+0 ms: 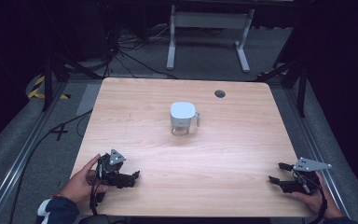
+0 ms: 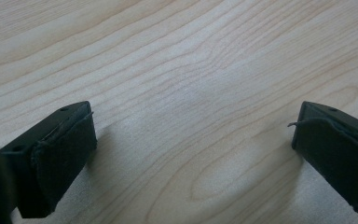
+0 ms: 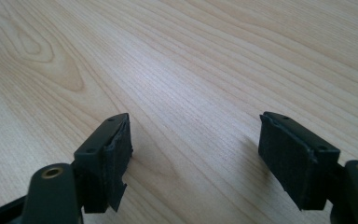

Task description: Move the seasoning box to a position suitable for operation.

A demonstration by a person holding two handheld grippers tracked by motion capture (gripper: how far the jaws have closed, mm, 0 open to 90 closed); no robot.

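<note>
Between the widely spread fingers of the left gripper [image 1: 131, 178] nothing is held; bare table [image 1: 242, 140] is seen there. Likewise the right gripper [image 1: 276, 171] is spread wide, empty. Well beyond both, the lidded cup [image 1: 183, 118] is stood upright.

Black tongs [image 1: 131, 177], grey 3-cornered plates [image 1: 117, 157]

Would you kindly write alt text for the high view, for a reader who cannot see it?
A clear lidded jug stands mid-way across a wooden table, untouched. At the near edge a person's hands rest the left tool and the right tool on the table, both open and empty, pointing inward.
</note>
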